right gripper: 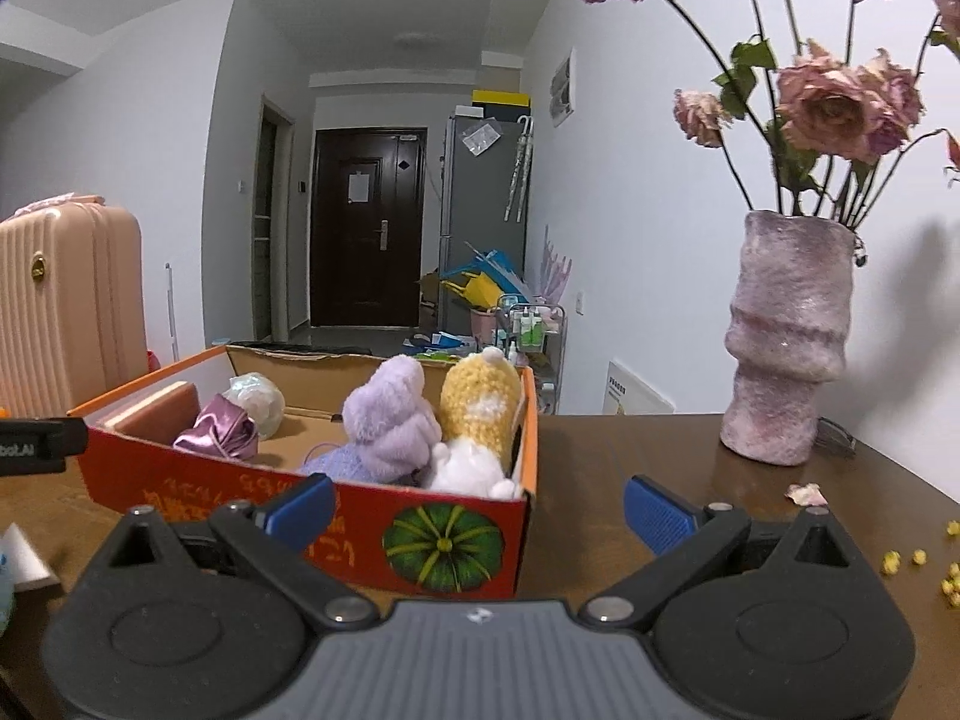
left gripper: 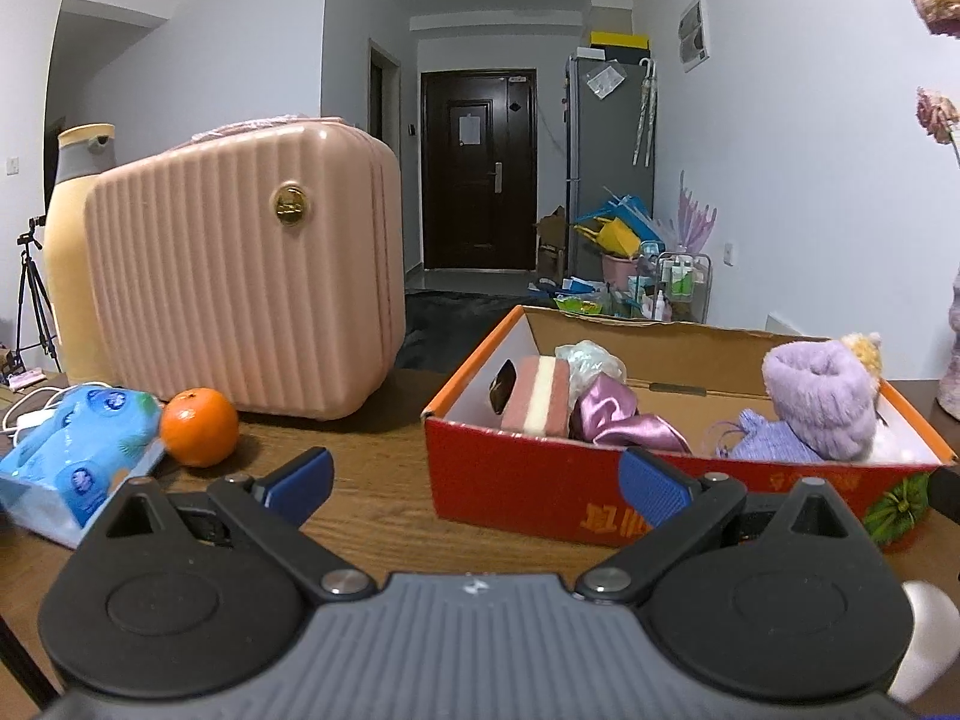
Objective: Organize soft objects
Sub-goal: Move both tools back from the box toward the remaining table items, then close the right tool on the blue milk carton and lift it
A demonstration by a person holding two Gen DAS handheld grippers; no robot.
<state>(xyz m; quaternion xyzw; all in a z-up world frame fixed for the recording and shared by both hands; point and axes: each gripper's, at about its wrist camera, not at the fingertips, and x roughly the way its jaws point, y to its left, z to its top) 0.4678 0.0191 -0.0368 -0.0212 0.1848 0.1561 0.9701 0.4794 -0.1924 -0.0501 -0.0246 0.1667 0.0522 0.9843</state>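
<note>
Left gripper point(left gripper: 474, 489): yours, jaws spread wide, nothing held, low over the tabletop point(left gripper: 372, 480).
Right gripper point(right gripper: 477, 510): yours, also spread wide and empty, facing the box's near right corner.
Red cardboard box point(left gripper: 540, 480): on the tabletop, right of the pink suitcase point(left gripper: 246, 276).
Box contents, left end: pink-and-cream sponge block point(left gripper: 534, 396), clear bag point(left gripper: 591, 363), purple satin pouch point(left gripper: 612, 414).
Box contents, right end: lilac plush point(left gripper: 819, 399), yellow plush point(right gripper: 480, 405), white plush point(right gripper: 468, 468), packed together.
Outside the box: blue tissue pack point(left gripper: 72, 450) touching an orange point(left gripper: 199, 427), far left.
Vase of dried roses point(right gripper: 786, 342): right of the box, well apart.
</note>
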